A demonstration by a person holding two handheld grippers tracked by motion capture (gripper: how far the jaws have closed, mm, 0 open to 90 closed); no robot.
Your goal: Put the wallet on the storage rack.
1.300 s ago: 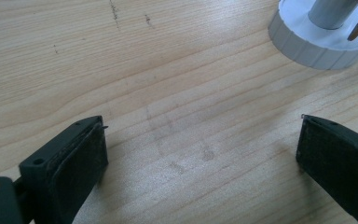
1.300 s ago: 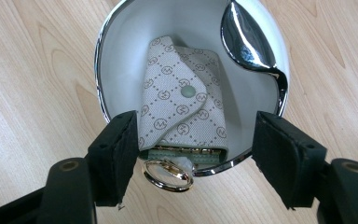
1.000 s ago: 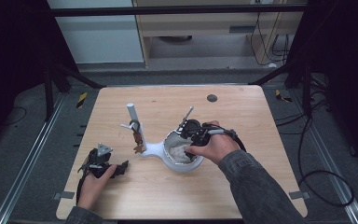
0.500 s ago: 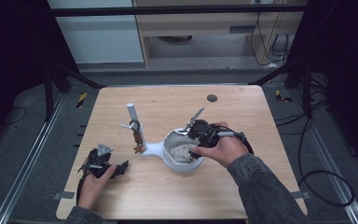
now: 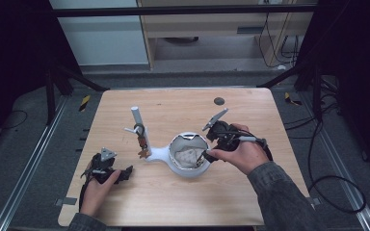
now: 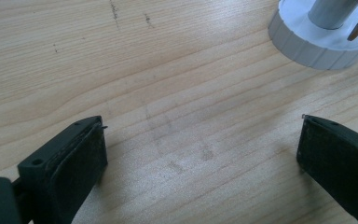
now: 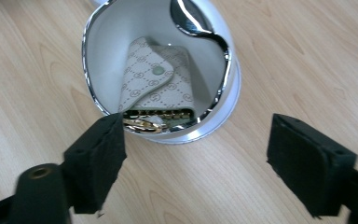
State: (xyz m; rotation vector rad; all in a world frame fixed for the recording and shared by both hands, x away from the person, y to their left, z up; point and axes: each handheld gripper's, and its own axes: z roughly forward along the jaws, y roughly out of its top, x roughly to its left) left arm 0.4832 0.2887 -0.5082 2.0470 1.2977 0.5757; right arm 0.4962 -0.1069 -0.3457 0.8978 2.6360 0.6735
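The small patterned pouch (image 7: 161, 84) with its gold chain (image 7: 149, 120) lies inside the white bowl (image 7: 233, 88), just ahead of my right gripper (image 7: 193, 154); my jaws there are spread wide and released, holding nothing, the left one nearly over the bowl's chromed rim by the chain, the right one over bare table (image 7: 279, 56); from above, the bowl (image 5: 176, 166) sits off my right fingertips (image 5: 207, 155), joined to a stand with a white post (image 5: 138, 120).

My left gripper (image 6: 200, 149) rests low over the wood, jaws apart and empty, the stand's ribbed base (image 6: 307, 46) well ahead.

If I close now, I judge one jaw could catch the rim and tip or shove the bowl; the chain might snag.

Compared with half a second ago, my right hand (image 5: 238, 151) has drawn slightly back from the bowl; the left looks unchanged.
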